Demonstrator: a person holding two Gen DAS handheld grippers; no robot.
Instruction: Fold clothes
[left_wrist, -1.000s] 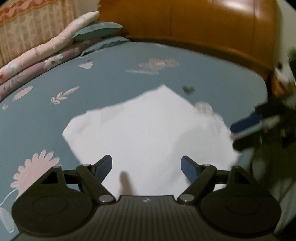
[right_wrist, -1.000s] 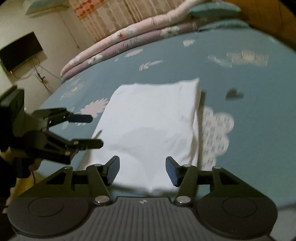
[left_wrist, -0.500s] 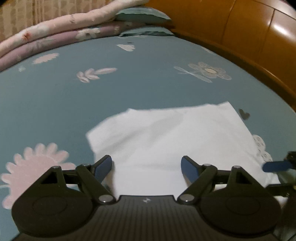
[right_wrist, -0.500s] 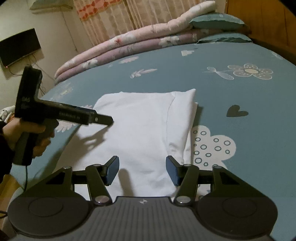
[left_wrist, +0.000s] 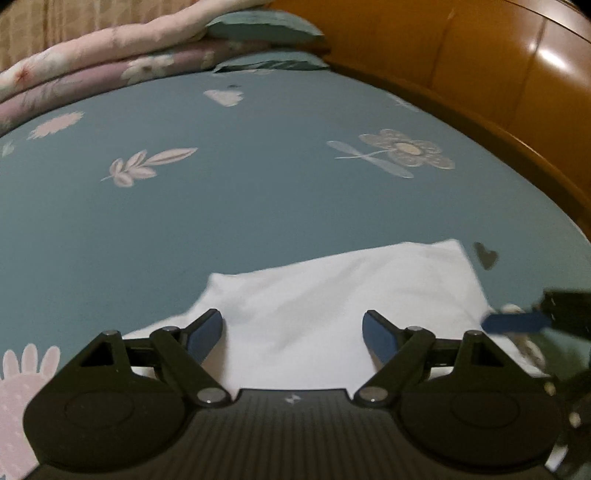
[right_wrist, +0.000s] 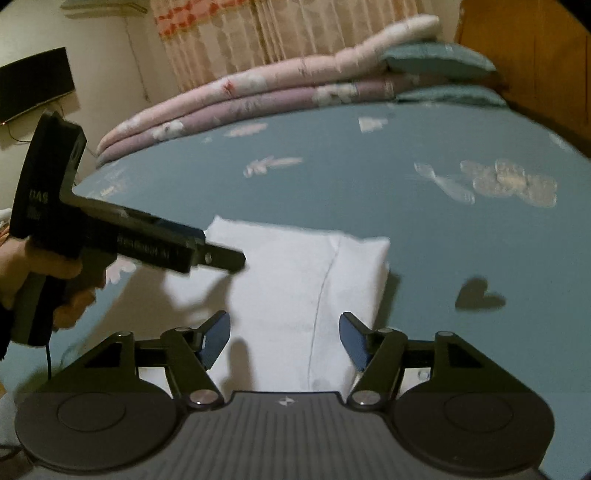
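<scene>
We see the white garment (right_wrist: 295, 280) lying on the bed (left_wrist: 258, 192) as a neat folded rectangle, so folding looks largely done. Our left gripper (left_wrist: 292, 332) and right gripper (right_wrist: 284, 338) hover over its near edge, fingers spread, holding nothing.

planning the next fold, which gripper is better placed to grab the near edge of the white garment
Probably the right gripper: its open jaws straddle the near edge of the white garment, beside the fold seam. The left gripper is also open over it, nearer a corner.
</scene>
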